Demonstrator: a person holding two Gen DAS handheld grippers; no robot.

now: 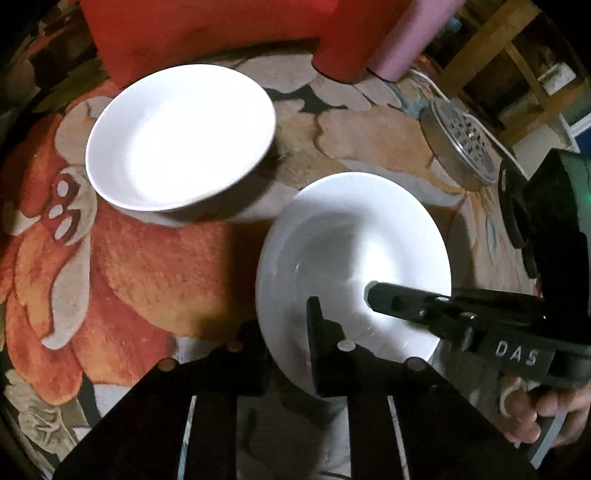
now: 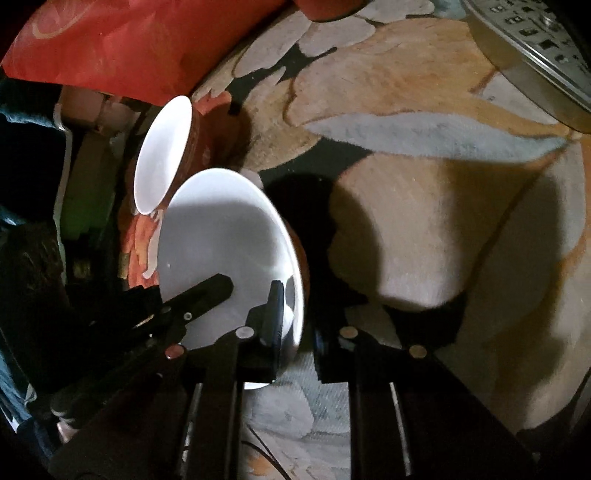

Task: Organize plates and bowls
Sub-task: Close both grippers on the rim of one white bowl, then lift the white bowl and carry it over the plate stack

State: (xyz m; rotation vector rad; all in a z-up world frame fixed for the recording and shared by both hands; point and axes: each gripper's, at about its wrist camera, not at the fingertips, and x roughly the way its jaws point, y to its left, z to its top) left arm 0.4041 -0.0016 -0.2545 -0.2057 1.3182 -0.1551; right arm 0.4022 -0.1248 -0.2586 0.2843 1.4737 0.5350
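From the left wrist view I see my left tool (image 1: 286, 354) pinched onto the near rim of the nearer white bowl (image 1: 351, 251), one finger inside the bowl and one outside, so the jaws are nearly shut with only the rim between them. My guess is I gripped the edge because the rim is the only thin part these fingers can span. The right tool (image 1: 373, 293) reaches in from the right side, its tip over the bowl's inner wall, a hand (image 1: 546, 410) on its handle. The second white bowl (image 1: 181, 136) sits just beyond on the flowered rug (image 1: 122, 280), apart from the first, in front of a red cushion (image 1: 199, 33). Both bowls look glossy, plain and empty. A metal tin (image 1: 461, 144) lies further right.

From the right wrist view the right tool (image 2: 295, 328) also clamps the same bowl (image 2: 221, 240), on its opposite rim, jaws nearly closed on the edge. The left tool (image 2: 207, 295) shows as a dark finger on the inner wall. The bowl's outside looks reddish. The other bowl (image 2: 164, 155) appears behind it. Holding both sides should keep it level when I lift it, I think, toward stacking.
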